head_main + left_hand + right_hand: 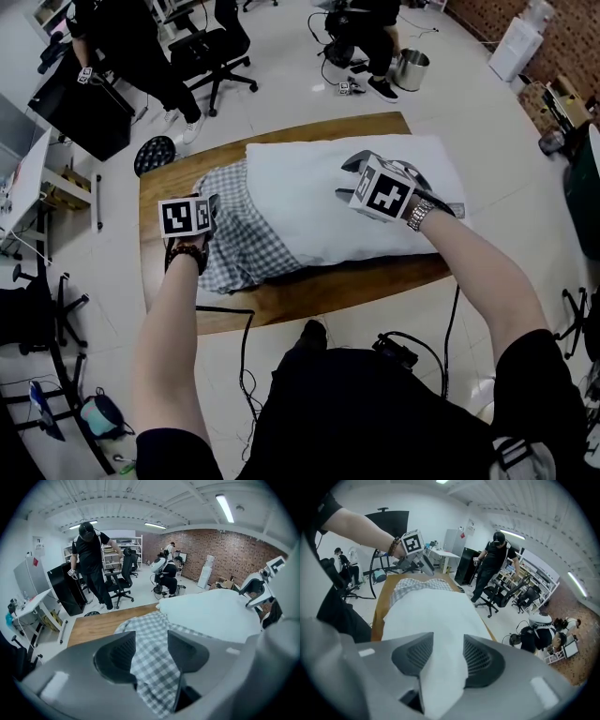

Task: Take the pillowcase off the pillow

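A white pillow lies along a wooden table, its left end still inside a grey checked pillowcase that is bunched up there. My left gripper is over the bunched pillowcase. In the left gripper view its jaws stand apart, with checked cloth lying loose between them. My right gripper is over the bare right half of the pillow. In the right gripper view its jaws are apart too, with a ridge of white pillow running between the pads.
A black cable runs from the table's near edge to the floor. Beyond the table are an office chair, a standing person, a seated person and a metal bin. A white desk stands at the left.
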The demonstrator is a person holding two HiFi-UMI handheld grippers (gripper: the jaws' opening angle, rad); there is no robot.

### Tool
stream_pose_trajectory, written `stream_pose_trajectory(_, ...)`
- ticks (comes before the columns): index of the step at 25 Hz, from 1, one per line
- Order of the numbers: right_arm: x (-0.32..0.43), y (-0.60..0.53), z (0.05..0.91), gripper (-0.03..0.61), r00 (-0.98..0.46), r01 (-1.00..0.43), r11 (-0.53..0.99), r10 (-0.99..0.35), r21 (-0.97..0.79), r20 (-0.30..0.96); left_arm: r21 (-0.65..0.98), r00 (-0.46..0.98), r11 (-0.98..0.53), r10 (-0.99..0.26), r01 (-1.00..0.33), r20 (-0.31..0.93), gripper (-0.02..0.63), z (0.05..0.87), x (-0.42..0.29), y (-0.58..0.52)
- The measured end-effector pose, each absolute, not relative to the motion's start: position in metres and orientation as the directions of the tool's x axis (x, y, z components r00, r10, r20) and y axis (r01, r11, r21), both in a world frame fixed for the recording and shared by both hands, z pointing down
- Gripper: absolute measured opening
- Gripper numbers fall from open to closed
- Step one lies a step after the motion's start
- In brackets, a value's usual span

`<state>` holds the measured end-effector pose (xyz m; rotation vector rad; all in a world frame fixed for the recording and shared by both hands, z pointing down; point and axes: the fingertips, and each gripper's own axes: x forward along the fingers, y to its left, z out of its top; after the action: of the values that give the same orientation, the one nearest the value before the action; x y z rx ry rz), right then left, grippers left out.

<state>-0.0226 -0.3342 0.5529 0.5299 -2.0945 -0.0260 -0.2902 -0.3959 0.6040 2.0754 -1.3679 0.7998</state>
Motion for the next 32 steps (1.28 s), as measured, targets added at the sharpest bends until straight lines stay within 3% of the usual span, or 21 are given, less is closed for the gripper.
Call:
stream_pose_trajectory(21, -0.041, -0.216, 0.598, 0.25, -0.491, -0.23, 0.934, -0.355, 0.275, 0.795, 0.172, 0.411, -0.41, -0.614, -0.896, 0.674, 0.284, 0.649, -0.227, -0.257)
stream_pose_trajectory(32, -0.065, -0.204, 0.619, 0.284, -0.472, -0.217, 0.906, -0.423, 0.363, 0.774, 0.176, 0.474, -0.498, -0.57, -0.849, 0.671, 0.311, 0.67, -0.195, -0.223)
